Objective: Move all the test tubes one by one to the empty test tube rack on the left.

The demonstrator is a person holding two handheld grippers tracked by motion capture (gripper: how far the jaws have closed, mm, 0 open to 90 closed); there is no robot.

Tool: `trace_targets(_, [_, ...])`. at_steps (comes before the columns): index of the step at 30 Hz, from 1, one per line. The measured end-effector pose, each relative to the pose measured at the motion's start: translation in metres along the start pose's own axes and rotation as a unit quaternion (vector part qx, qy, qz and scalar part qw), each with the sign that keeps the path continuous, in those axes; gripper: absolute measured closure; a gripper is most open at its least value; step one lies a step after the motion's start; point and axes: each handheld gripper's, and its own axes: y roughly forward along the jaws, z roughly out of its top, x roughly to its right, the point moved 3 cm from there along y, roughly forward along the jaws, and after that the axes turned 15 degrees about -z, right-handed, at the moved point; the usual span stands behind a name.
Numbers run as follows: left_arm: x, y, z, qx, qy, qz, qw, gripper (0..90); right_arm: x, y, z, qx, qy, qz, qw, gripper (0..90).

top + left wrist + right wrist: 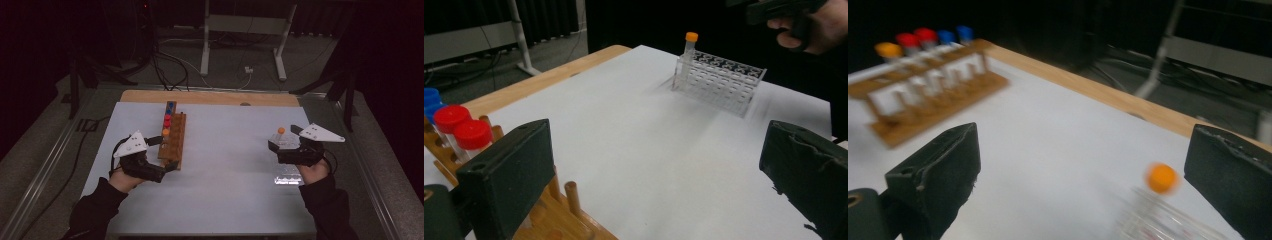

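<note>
A wooden rack stands left of centre on the white sheet and holds tubes with blue caps, red caps and one orange cap. My left gripper is open at the rack's near end, with nothing between its jaws; the red caps sit just beyond its left jaw. At the right, a clear plastic rack carries one orange-capped tube. My right gripper hovers open over this rack. The tube's cap shows blurred near the right jaw.
The white sheet covers a wooden table whose bare edge runs along the back. Beyond it are dark floor, cables and a white stand's legs. The other hand with its gripper shows behind the clear rack.
</note>
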Motion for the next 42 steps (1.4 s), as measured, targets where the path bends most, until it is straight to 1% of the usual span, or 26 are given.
trace_targets(1, [0.000, 0.000, 0.000, 0.000, 0.000, 0.000, 1.0000, 2.0, 0.000, 0.000, 0.000, 0.000, 0.000, 0.000, 1.0000, 1.5])
trace_targets(2, [0.001, -0.001, -0.001, 0.003, -0.003, -0.001, 1.0000, 2.0, 0.004, 0.001, -0.003, -0.002, 0.006, -0.003, 1.0000, 1.4])
trace_targets(3, [0.001, -0.002, -0.001, 0.006, -0.003, -0.002, 1.0000, 2.0, 0.011, 0.005, -0.008, -0.009, 0.014, -0.014, 0.9998, 1.5])
trace_targets(4, [0.002, -0.003, -0.002, 0.007, -0.004, -0.003, 1.0000, 2.0, 0.011, 0.005, -0.008, -0.009, 0.014, -0.014, 0.9998, 1.5])
trace_targets(5, [0.003, -0.005, -0.003, 0.007, -0.005, -0.003, 1.0000, 2.0, 0.016, 0.009, -0.015, -0.020, 0.017, -0.026, 0.9993, 4.2])
trace_targets(6, [0.003, -0.005, -0.003, 0.007, -0.005, -0.003, 1.0000, 2.0, 0.018, 0.012, -0.018, -0.028, 0.018, -0.029, 0.9990, 8.9])
trace_targets(8, [0.005, -0.006, -0.004, 0.009, -0.006, -0.004, 0.9999, 2.0, 0.022, 0.016, -0.024, -0.034, 0.018, -0.044, 0.9983, 15.6])
trace_targets(10, [0.006, -0.006, -0.004, 0.009, -0.005, -0.005, 0.9999, 2.0, 0.023, 0.018, -0.027, -0.040, 0.018, -0.046, 0.9980, 18.1])
trace_targets(11, [0.006, -0.007, -0.004, 0.009, -0.004, -0.004, 0.9999, 2.0, 0.025, 0.023, -0.034, -0.061, 0.006, -0.051, 0.9968, 30.0])
trace_targets(12, [0.006, -0.007, -0.003, 0.010, -0.004, -0.006, 0.9999, 2.0, 0.025, 0.026, -0.037, -0.069, -0.002, -0.051, 0.9963, 33.1])
trace_targets(13, [0.006, -0.007, -0.003, 0.011, -0.004, -0.007, 0.9999, 2.0, 0.025, 0.026, -0.037, -0.069, -0.002, -0.051, 0.9963, 33.1])
trace_targets(14, [0.007, -0.007, -0.003, 0.011, -0.004, -0.006, 0.9999, 2.0, 0.026, 0.032, -0.041, -0.085, -0.001, -0.054, 0.9949, 37.2])
trace_targets(15, [0.007, -0.007, -0.003, 0.011, -0.003, -0.008, 0.9999, 2.0, 0.026, 0.032, -0.041, -0.085, -0.001, -0.054, 0.9949, 37.2])
trace_targets(16, [0.007, -0.007, -0.003, 0.013, -0.002, -0.008, 0.9999, 2.0, 0.026, 0.035, -0.043, -0.095, -0.002, -0.054, 0.9941, 42.1])
trace_targets(17, [0.008, -0.007, -0.002, 0.012, -0.002, -0.007, 0.9999, 2.0, 0.028, 0.040, -0.046, -0.110, 0.003, -0.059, 0.9921, 44.1])
trace_targets(18, [0.008, -0.007, -0.003, 0.012, -0.003, -0.010, 0.9999, 2.0, 0.030, 0.043, -0.048, -0.116, 0.007, -0.059, 0.9914, 47.3])
trace_targets(19, [0.008, -0.007, -0.003, 0.013, -0.003, -0.009, 0.9999, 2.0, 0.030, 0.043, -0.048, -0.116, 0.007, -0.059, 0.9914, 47.3])
trace_targets(21, [0.008, -0.007, -0.003, 0.013, -0.003, -0.010, 0.9999, 2.0, 0.033, 0.048, -0.049, -0.126, 0.020, -0.060, 0.9901, 52.7])
trace_targets(22, [0.008, -0.007, -0.003, 0.013, -0.003, -0.009, 0.9999, 2.0, 0.034, 0.049, -0.049, -0.128, 0.022, -0.054, 0.9900, 53.8])
trace_targets(25, [0.008, -0.007, -0.002, 0.012, 0.000, -0.008, 0.9999, 2.0, 0.034, 0.054, -0.049, -0.139, 0.023, -0.052, 0.9886, 57.4])
trace_targets(27, [0.008, -0.007, -0.002, 0.012, -0.001, -0.010, 0.9999, 2.0, 0.035, 0.057, -0.048, -0.144, 0.017, -0.056, 0.9878, 59.5])
trace_targets(30, [0.008, -0.007, -0.002, 0.010, -0.001, -0.009, 0.9999, 2.0, 0.038, 0.060, -0.047, -0.153, 0.029, -0.050, 0.9866, 62.1])
trace_targets(35, [0.007, -0.007, -0.003, 0.009, -0.001, -0.007, 0.9999, 2.0, 0.037, 0.066, -0.044, -0.177, 0.024, -0.036, 0.9833, 65.3])
trace_targets(36, [0.007, -0.007, -0.003, 0.008, -0.001, -0.006, 0.9999, 2.0, 0.037, 0.066, -0.044, -0.177, 0.024, -0.036, 0.9833, 65.3])
trace_targets(37, [0.007, -0.007, -0.003, 0.008, -0.001, -0.006, 0.9999, 2.0, 0.036, 0.068, -0.043, -0.188, 0.026, -0.031, 0.9814, 67.2])
trace_targets(42, [0.006, -0.007, -0.003, 0.008, -0.002, -0.006, 0.9999, 2.0, 0.034, 0.072, -0.040, -0.194, 0.023, -0.036, 0.9800, 69.8])
